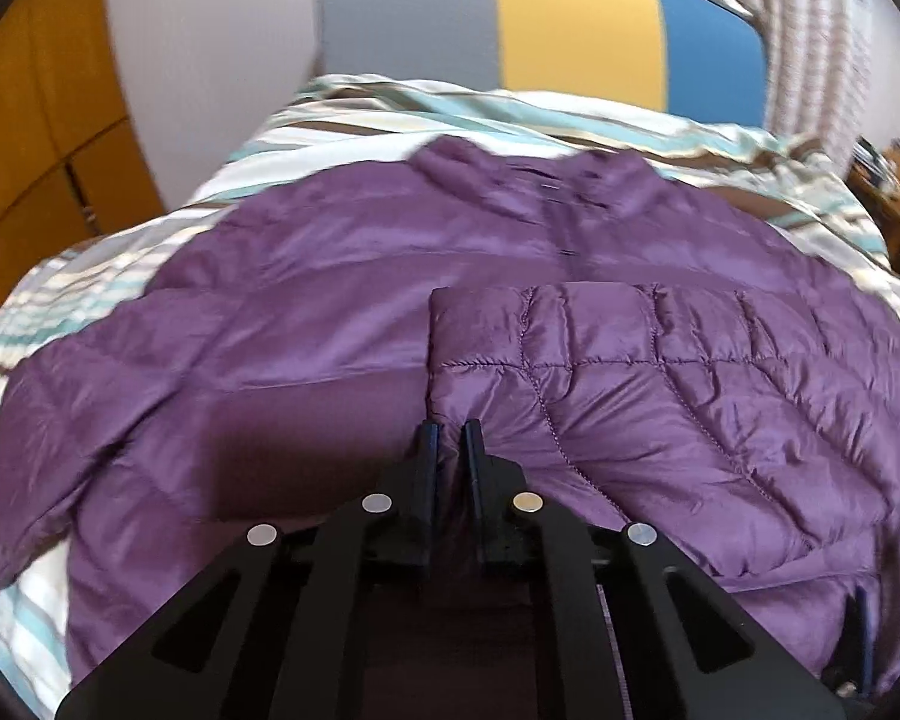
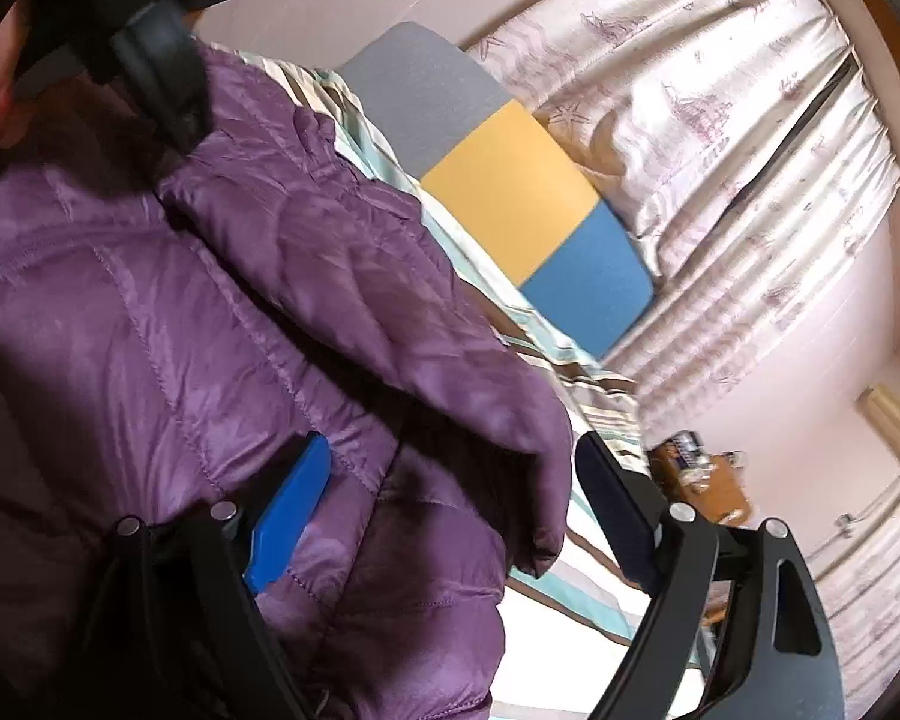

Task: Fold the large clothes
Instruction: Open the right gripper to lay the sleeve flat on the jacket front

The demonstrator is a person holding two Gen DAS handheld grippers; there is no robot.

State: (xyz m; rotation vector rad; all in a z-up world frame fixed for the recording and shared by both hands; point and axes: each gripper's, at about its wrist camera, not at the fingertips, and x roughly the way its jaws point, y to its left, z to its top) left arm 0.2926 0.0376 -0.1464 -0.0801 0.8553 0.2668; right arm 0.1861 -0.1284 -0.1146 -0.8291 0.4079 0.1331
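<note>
Lying flat on a striped duvet [image 1: 354, 114] is a purple quilted puffer jacket [image 1: 330, 276], its glossy shell stitched into padded channels. One sleeve [image 1: 660, 372] is seen folded across the front panel, its cuff edge forming a straight vertical line near the middle. The left gripper [image 1: 453, 441] is seen with its black fingers drawn together on a pinch of the sleeve fabric at the lower cuff edge. The right gripper [image 2: 450, 498] is held rolled to one side, its jaws spread wide; the blue pad [image 2: 288, 516] lies against the jacket body, while the dark pad [image 2: 618, 510] stands clear over the duvet, and the loose fold of sleeve between them is not pressed. Behind the bed, a rounded headboard [image 1: 570, 24] upholstered in grey, yellow and blue panels is visible, with pleated printed curtains [image 2: 720, 90] beside it.
</note>
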